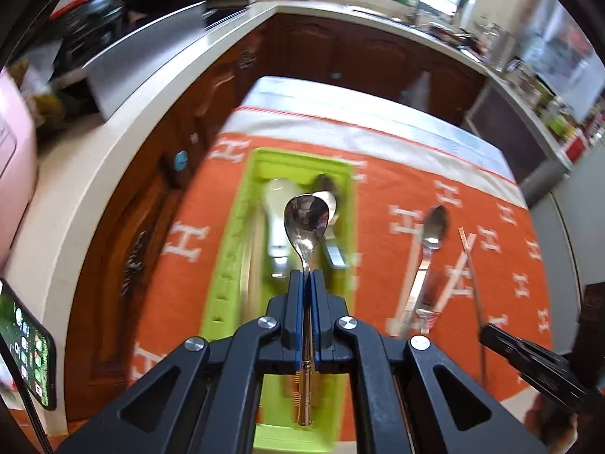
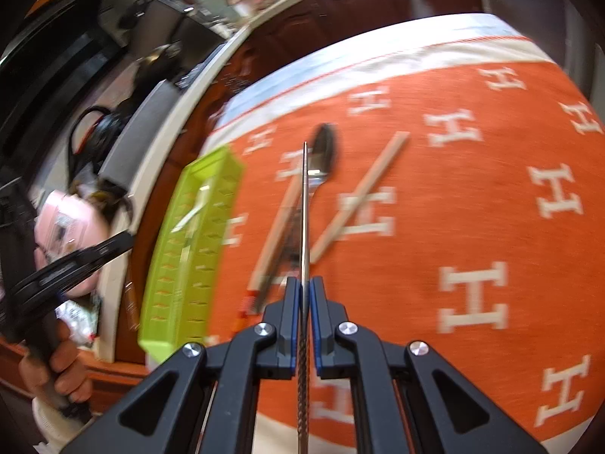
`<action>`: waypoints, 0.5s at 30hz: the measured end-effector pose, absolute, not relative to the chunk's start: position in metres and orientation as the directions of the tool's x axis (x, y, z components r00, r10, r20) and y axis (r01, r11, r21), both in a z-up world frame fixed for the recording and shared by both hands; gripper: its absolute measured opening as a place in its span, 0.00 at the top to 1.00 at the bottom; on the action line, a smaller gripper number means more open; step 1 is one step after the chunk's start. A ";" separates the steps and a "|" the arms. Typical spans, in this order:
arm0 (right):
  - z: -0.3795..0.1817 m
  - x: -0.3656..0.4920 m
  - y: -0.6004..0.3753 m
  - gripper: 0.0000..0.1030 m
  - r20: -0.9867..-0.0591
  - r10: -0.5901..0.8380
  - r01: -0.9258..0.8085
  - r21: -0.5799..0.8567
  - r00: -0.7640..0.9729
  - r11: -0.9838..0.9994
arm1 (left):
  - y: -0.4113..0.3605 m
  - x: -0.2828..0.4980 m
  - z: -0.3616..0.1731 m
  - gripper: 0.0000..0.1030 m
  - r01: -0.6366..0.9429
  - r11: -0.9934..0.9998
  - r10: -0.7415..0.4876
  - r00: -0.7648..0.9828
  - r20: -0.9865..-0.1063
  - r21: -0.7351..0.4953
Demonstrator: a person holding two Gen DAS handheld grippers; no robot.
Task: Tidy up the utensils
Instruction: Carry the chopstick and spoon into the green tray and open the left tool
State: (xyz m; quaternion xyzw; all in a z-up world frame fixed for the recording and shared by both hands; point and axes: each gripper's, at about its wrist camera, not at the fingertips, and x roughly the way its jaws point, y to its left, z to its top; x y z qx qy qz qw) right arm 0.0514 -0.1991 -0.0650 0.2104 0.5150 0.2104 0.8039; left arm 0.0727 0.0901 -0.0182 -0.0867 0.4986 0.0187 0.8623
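Observation:
My left gripper [image 1: 307,273] is shut on a shiny metal spoon [image 1: 305,223], bowl up and forward, held above the lime green utensil tray [image 1: 227,261]. The tray holds a white spoon [image 1: 278,208] and other utensils. My right gripper [image 2: 304,280] is shut on a thin metal chopstick [image 2: 305,204], which points forward over the orange cloth. On the cloth lie a dark metal spoon [image 2: 323,151] and two wooden chopsticks [image 2: 363,193]; they also show in the left wrist view, the spoon [image 1: 431,234] right of the tray. The green tray shows at the left in the right wrist view [image 2: 189,242].
The table wears an orange cloth with white H marks [image 2: 472,227]. A white kitchen counter [image 1: 124,143] with brown cabinets runs along the left and back. A phone [image 1: 26,344] is mounted at the left. The other gripper [image 1: 537,363] shows at the right edge.

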 end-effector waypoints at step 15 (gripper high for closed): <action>-0.058 0.108 -0.069 0.95 -0.699 0.668 -0.137 0.658 0.253 0.740 | 0.119 0.093 -0.079 0.98 -0.112 0.982 -0.087 0.433 -0.897 -0.149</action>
